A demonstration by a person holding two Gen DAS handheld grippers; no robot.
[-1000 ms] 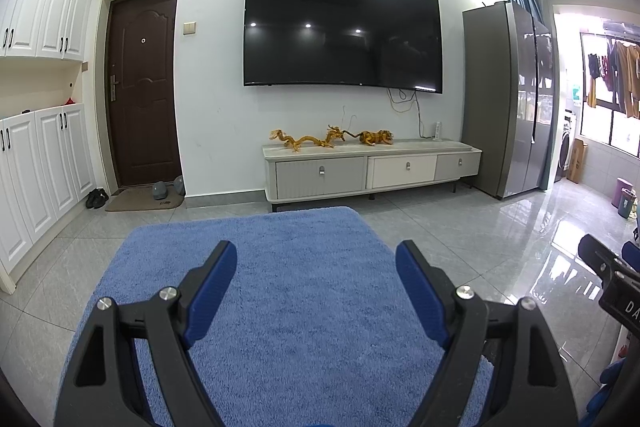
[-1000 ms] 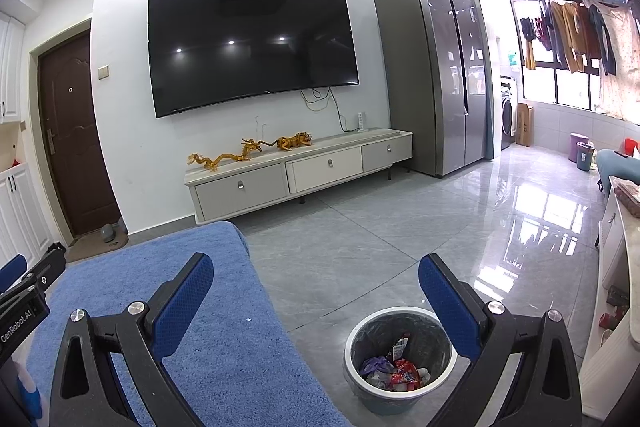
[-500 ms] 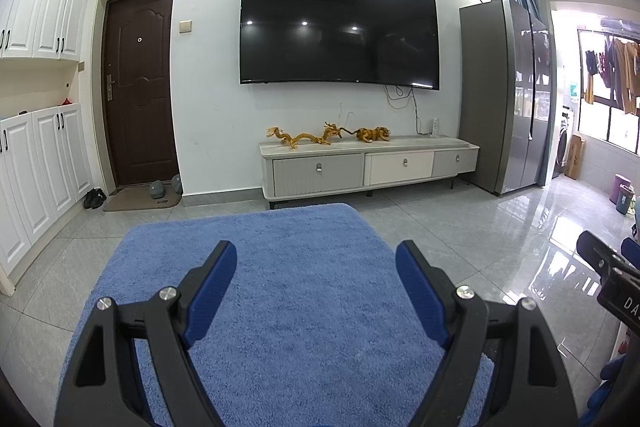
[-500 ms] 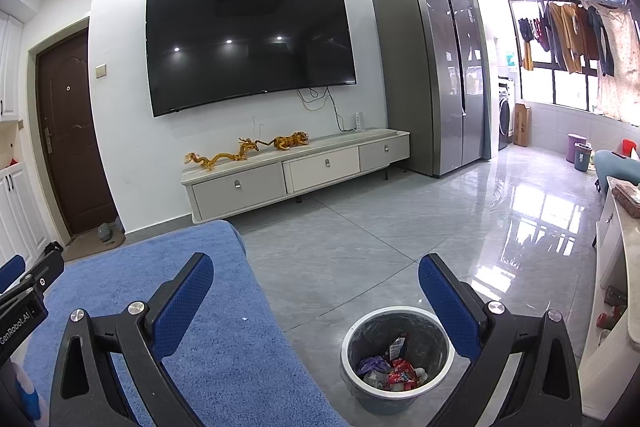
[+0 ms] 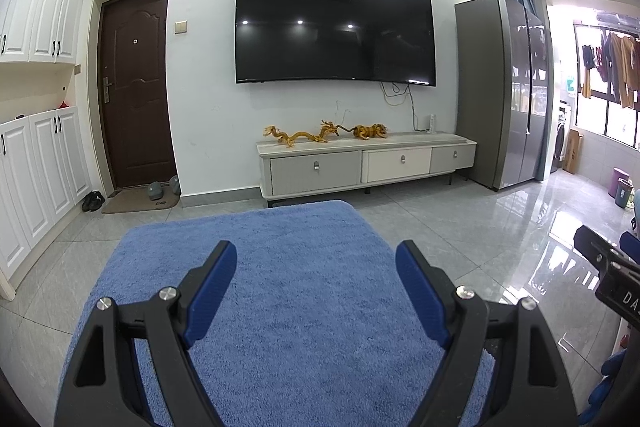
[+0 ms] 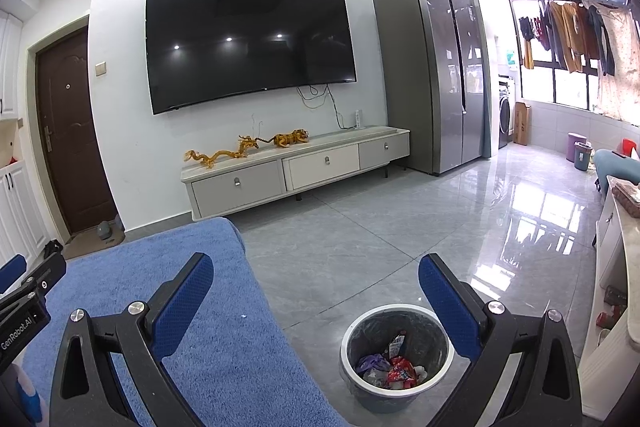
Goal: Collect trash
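Left tool [image 5: 316, 277]: blue-padded jaws spread wide, nothing between them. It is held level over the blue shaggy rug [image 5: 280, 307], pointing toward the wall-mounted black television [image 5: 334, 27] and the low grey drawer cabinet [image 5: 366, 165].

Right tool [image 6: 316, 291]: jaws also wide apart and empty. It is held beside the left tool and points the same way.

Task object: crumpled wrappers, red, purple and white [image 6: 390, 371], lie at the bottom of the round grey plastic waste bin [image 6: 398, 359], which stands on the grey tiled floor [image 6: 360, 239] just beside the rug edge, below the right tool's right finger. No loose trash is visible on the rug or floor in either view.

Handling judgement: the wrappers look light, thin and crushable, likely slippery film; pinch a raised fold, not a flat face. The bin looks light and stiff; its rim is the obvious hold.

Collection appears largely done.
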